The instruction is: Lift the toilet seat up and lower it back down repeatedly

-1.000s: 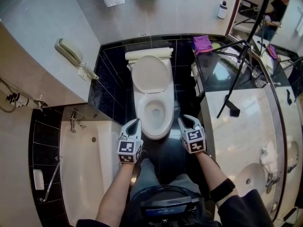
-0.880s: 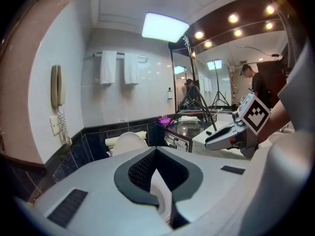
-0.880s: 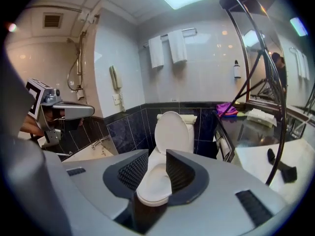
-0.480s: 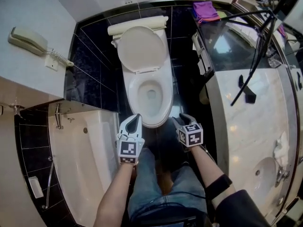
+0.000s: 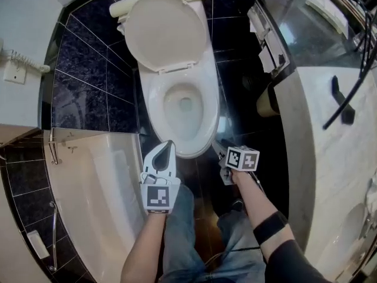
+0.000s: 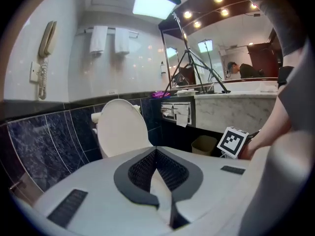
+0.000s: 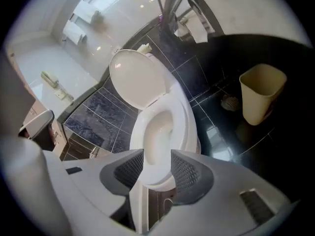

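The white toilet has its lid (image 5: 165,31) tipped up against the cistern, and the seat ring (image 5: 154,108) lies on the bowl. My left gripper (image 5: 166,146) hovers just before the bowl's front rim, a little left of centre, shut with nothing in it; in the left gripper view (image 6: 156,150) its pads meet at the tip, with the lid (image 6: 122,127) beyond. My right gripper (image 5: 219,148) is at the rim's front right. Its jaws (image 7: 157,154) have just been opening and stand open; the seat's front (image 7: 160,173) shows between them, untouched.
A bathtub (image 5: 88,187) lies to the left and a marble counter (image 5: 336,158) to the right. A beige waste bin (image 7: 261,92) stands on the dark floor right of the toilet. A paper holder (image 5: 268,34) hangs on the counter's side. My legs (image 5: 182,234) are below.
Both grippers have sunk toward the toilet's front rim and the view has closed in on the bowl. The right gripper has rolled, its marker cube now turned sideways.
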Motion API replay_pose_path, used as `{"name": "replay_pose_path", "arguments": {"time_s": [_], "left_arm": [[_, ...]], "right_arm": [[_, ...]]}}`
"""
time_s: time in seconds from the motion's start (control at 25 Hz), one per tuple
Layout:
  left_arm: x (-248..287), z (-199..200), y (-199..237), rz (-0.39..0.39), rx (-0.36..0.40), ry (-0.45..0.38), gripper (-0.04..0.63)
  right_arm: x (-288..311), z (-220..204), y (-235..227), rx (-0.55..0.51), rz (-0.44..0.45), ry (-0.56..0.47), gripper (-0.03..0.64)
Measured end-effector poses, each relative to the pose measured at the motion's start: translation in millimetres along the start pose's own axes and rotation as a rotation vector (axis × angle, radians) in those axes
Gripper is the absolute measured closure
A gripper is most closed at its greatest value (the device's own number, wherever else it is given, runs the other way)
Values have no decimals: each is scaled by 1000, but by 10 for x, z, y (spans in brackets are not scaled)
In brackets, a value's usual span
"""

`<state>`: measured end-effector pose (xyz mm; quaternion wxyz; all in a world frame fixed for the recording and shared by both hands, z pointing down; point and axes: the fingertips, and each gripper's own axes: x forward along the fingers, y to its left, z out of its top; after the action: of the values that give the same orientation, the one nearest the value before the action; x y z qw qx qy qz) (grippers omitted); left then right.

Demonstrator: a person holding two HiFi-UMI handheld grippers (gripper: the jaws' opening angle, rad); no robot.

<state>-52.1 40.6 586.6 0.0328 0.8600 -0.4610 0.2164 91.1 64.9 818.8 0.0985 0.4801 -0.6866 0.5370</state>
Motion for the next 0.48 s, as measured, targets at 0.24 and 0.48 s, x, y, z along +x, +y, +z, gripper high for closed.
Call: {"name": "replay_pose_path", "arguments": {"time_s": [0.24, 0.48], "left_arm": [[248, -474, 24, 9, -46, 6, 607], [406, -792, 91, 1, -51, 29, 607]], "right_arm": [[534, -231, -409, 154, 43, -14, 426], [856, -330, -566, 235, 61, -4, 426]]}}
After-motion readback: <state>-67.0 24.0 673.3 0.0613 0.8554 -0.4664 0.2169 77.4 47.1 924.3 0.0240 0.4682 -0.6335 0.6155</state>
